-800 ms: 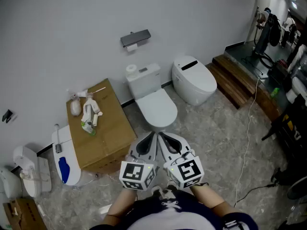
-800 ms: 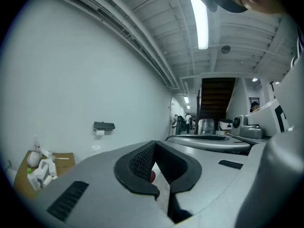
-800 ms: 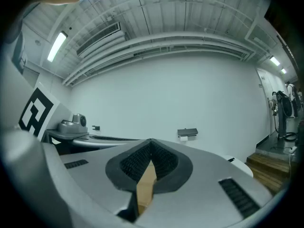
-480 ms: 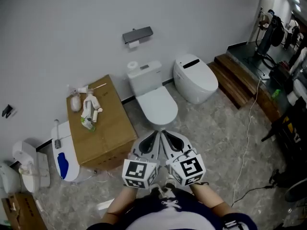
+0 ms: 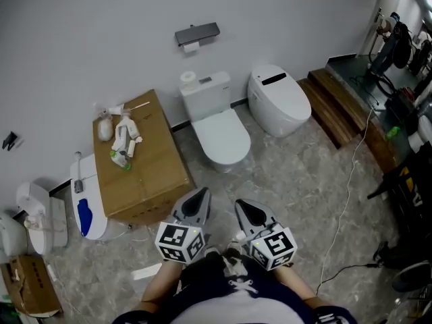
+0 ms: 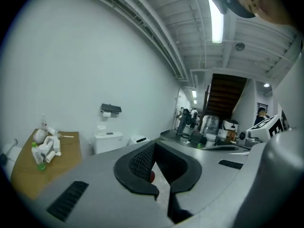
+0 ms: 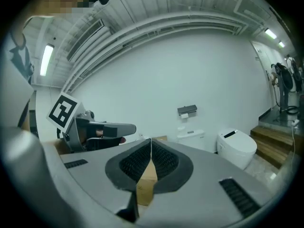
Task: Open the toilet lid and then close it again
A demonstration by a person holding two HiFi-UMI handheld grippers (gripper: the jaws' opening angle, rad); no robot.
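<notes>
Your left gripper [image 5: 200, 196] and right gripper [image 5: 241, 206] both have jaws closed on nothing. The toilet lid [image 5: 223, 137] seems down, well apart.

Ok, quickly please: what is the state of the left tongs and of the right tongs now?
Left tongs: closed, holding nothing.
Right tongs: closed, holding nothing.

Toilet [image 5: 221, 139] backs on wall [image 5: 101, 32]. Box [image 5: 142, 167] at its 9 o'clock, bottles [image 5: 123, 142] on box. Second toilet [image 5: 278, 101] at 2, steps [image 5: 336, 106] past that. Roll [image 5: 188, 79] on tank [image 5: 208, 94], holder [image 5: 197, 34] at 12. Left gripper [image 5: 200, 194] and right gripper [image 5: 241, 206] side by side at 6.
</notes>
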